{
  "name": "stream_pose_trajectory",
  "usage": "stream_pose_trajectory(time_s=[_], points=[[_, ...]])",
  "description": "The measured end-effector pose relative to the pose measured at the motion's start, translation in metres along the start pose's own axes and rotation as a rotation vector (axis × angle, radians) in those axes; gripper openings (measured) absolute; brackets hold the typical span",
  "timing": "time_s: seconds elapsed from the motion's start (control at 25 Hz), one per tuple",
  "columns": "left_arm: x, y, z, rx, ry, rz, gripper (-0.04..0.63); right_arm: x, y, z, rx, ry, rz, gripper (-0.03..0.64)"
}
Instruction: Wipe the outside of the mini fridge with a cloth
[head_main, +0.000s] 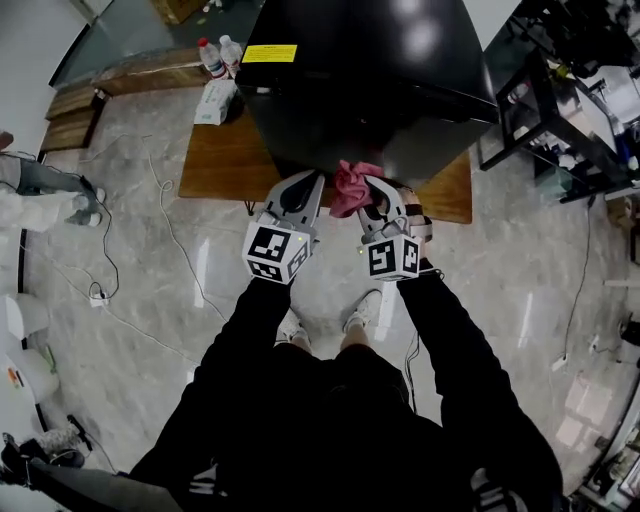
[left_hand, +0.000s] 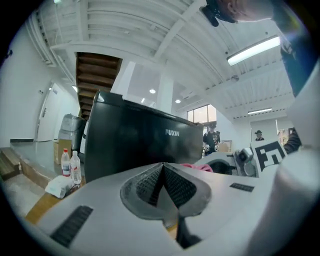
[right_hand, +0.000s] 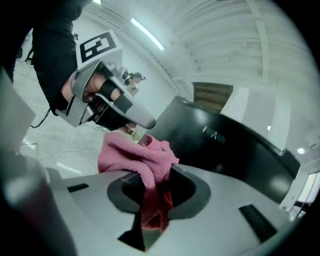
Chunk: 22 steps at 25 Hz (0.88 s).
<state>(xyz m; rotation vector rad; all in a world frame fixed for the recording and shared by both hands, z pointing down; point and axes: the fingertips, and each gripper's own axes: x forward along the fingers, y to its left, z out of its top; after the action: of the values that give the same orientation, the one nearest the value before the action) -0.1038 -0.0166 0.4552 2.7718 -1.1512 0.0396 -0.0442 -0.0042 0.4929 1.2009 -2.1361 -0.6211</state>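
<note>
Bottles crowd the table left of the fridge; its front seems open.

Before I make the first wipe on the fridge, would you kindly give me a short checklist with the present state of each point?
1. Cloth gripped: the pink cloth is clamped between the jaws of the right gripper. Ok.
2. Cloth touching the fridge: it sits right by the near face of the black fridge, but contact is not clear. Cannot tell.
3. Left gripper free: the left gripper has its jaws together on nothing. Ok.
4. Fridge supported: it stands on the wooden table. Ok.
5. Near face free of clutter: the bottles stand off to the fridge's side. Ok.
</note>
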Motion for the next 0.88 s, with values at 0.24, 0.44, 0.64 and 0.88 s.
stream_pose_trajectory(time_s=[0.24, 0.44, 0.64, 0.88], points=[[-0.037, 0.029, 0.056, 0.041, -0.052, -0.042, 0.005, 0.001, -0.04, 0.098, -0.105, -0.043, -0.146, 0.091], [-0.051, 0.05, 0.095, 0.057, -0.107, -0.064, 0.005, 0.019, -0.056, 0.135, -0.238, -0.031, -0.207, 0.091], [-0.045, 0.06, 0.112, 0.07, -0.133, -0.087, 0.005, 0.048, -0.063, 0.141, -0.331, -0.013, -0.205, 0.091], [-0.026, 0.072, 0.096, 0.057, -0.155, -0.088, 0.005, 0.069, -0.053, 0.127, -0.387, -0.064, -0.211, 0.091]])
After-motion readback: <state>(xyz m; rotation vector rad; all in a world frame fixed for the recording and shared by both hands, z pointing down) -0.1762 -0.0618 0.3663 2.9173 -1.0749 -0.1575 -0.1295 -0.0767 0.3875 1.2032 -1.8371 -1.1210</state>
